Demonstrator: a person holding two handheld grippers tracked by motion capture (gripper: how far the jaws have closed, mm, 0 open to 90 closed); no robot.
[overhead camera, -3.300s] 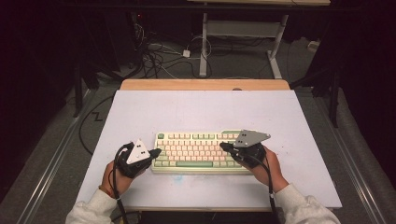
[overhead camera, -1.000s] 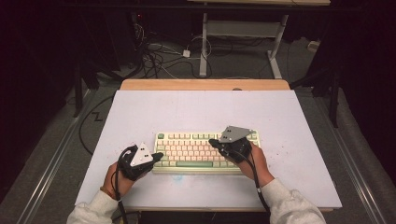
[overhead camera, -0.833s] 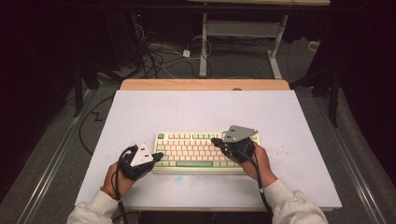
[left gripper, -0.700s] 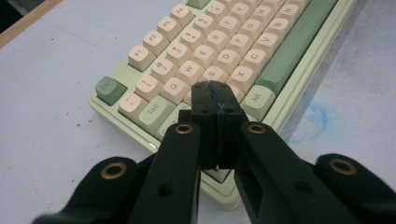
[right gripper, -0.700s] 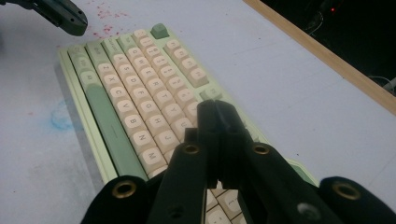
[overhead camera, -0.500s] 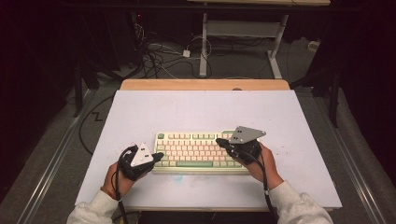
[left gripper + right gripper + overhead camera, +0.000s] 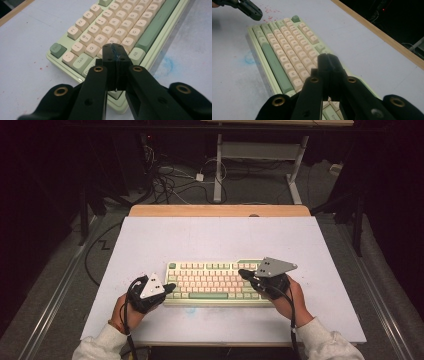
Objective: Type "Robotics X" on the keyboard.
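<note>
1. Low in the middle of the high view lies the pale green mechanical keyboard with cream and green plastic keycaps (image 7: 218, 282), flat on the white tabletop (image 7: 220, 235), close to the near edge.

2. At lower left of that frame the left gripper (image 7: 169, 287) has its jaws pressed together, nothing between them, tip at the keyboard's left end. Its own view puts the tip over the lower letter rows; whether it touches a key, I cannot tell.

3. The right gripper (image 7: 243, 273) is likewise closed on nothing, hovering over the right-hand keys (its own view looks down the rows from that end).

4. Handling, as I judge it: a rigid slab, fairly heavy for its size, unlikely to flex. The keycaps are smooth, sprung and could pop off, so poor to pinch.

5. Better hold: the case's short ends, one gripper each, or a push against its side wall.

6. Its long axis runs left to right across the high view; the space bar (image 7: 208, 295) faces the bottom of the frame, the function row the top.
</note>
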